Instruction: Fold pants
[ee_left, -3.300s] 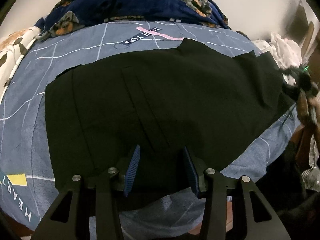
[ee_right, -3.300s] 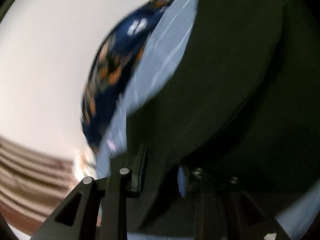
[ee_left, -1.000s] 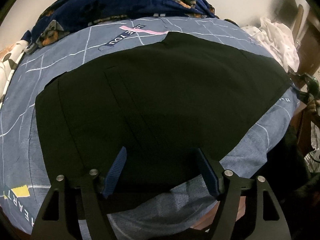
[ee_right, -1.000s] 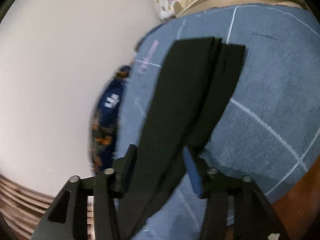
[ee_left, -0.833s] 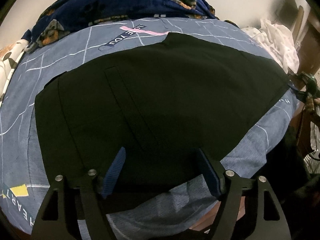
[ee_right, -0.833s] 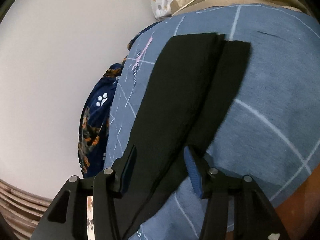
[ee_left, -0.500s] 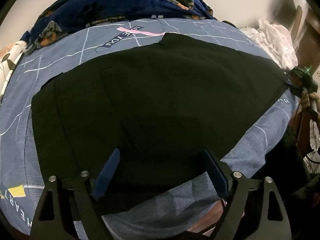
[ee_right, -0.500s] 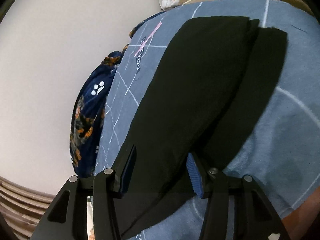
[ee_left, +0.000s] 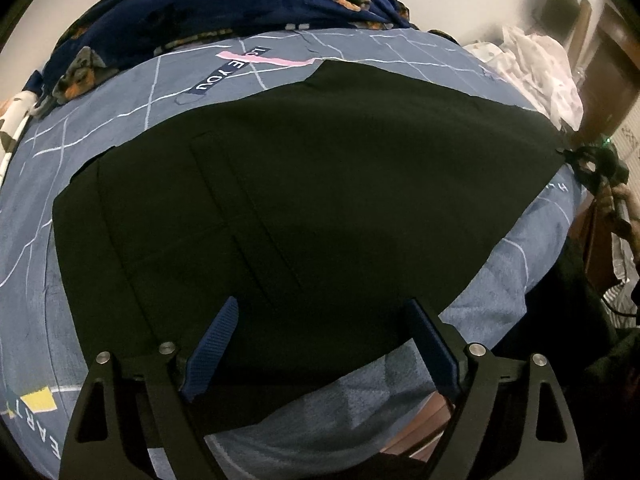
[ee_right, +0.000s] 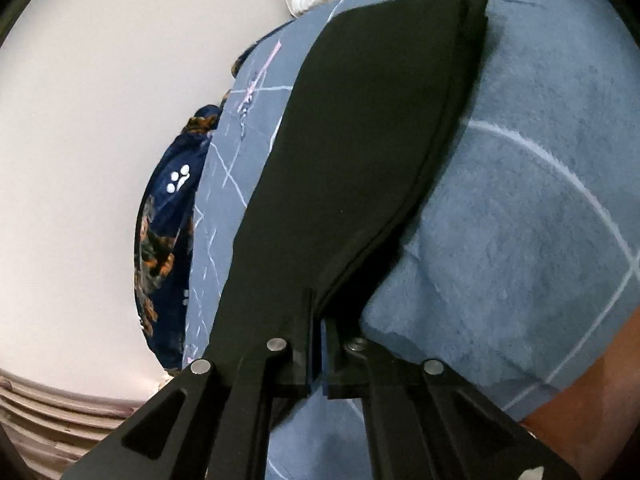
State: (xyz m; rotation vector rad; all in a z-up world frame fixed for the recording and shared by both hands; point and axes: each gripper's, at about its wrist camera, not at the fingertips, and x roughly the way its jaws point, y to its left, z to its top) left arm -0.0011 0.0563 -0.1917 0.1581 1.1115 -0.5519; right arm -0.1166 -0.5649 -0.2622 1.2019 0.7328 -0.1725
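Observation:
Black pants (ee_left: 312,208) lie flat across a blue bedsheet (ee_left: 120,104), folded lengthwise, legs running right. My left gripper (ee_left: 320,320) is open and empty, its blue-padded fingers spread above the near edge of the pants. My right gripper (ee_right: 318,320) is shut on the pants (ee_right: 360,152) at the leg end, and the fabric stretches away from it over the sheet (ee_right: 520,220). It also shows far right in the left wrist view (ee_left: 588,164), at the hem corner.
A dark blue dog-print blanket (ee_left: 224,12) is bunched along the far side of the bed. White clothes (ee_left: 532,68) are piled at the back right beside brown wooden furniture (ee_left: 612,68). The bed edge runs just below my left gripper. A pale wall (ee_right: 100,140) stands behind.
My right gripper has closed on the leg end of the pants, where it was open around them half a second ago. My left gripper has opened wider and stayed over the near edge.

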